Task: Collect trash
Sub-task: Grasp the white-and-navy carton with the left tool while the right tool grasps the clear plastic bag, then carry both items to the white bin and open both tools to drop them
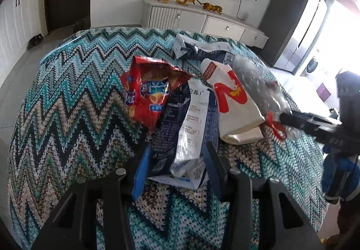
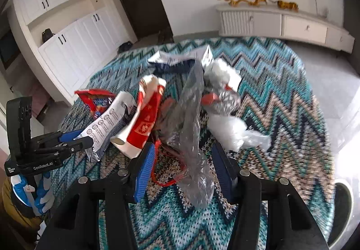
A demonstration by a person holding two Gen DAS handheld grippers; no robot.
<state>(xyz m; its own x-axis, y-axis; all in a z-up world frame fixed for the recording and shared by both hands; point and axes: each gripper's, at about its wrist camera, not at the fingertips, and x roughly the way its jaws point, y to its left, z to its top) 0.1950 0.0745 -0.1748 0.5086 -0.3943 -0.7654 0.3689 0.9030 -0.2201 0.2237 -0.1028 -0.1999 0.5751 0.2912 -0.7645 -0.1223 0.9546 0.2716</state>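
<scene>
- Trash lay in a heap near the middle of the desk (image 1: 67, 92), which was covered with a teal zigzag cloth.
- Left gripper (image 1: 177, 160): fingers apart, straddling the near end of a blue-and-white foil pouch (image 1: 189, 119). The pouch sat between the pads; firm pressing could not be told, so recorded as released.
- Red snack bag (image 1: 148, 92) lay torn open just to the left of the pouch, touching it.
- White-and-red paper bag (image 1: 231, 101) lay on the pouch's other side, toward the desk's right edge.
- A flattened blue-and-white carton (image 1: 186, 46) lay near the far edge of the desk.
- Right gripper (image 2: 183, 166): fingers apart, around a clear crumpled plastic wrapper (image 2: 193, 137) with a red string (image 2: 164, 182) under it. Pads stood clear of the wrapper on both sides: released.
- White plastic bag (image 2: 231, 133) lay just right of the wrapper.
- In the right wrist view, the left gripper (image 2: 85, 139) showed at the desk's left edge, its fingers at the pouch (image 2: 105, 124), held by a blue-and-white gloved hand (image 2: 42, 191).
</scene>
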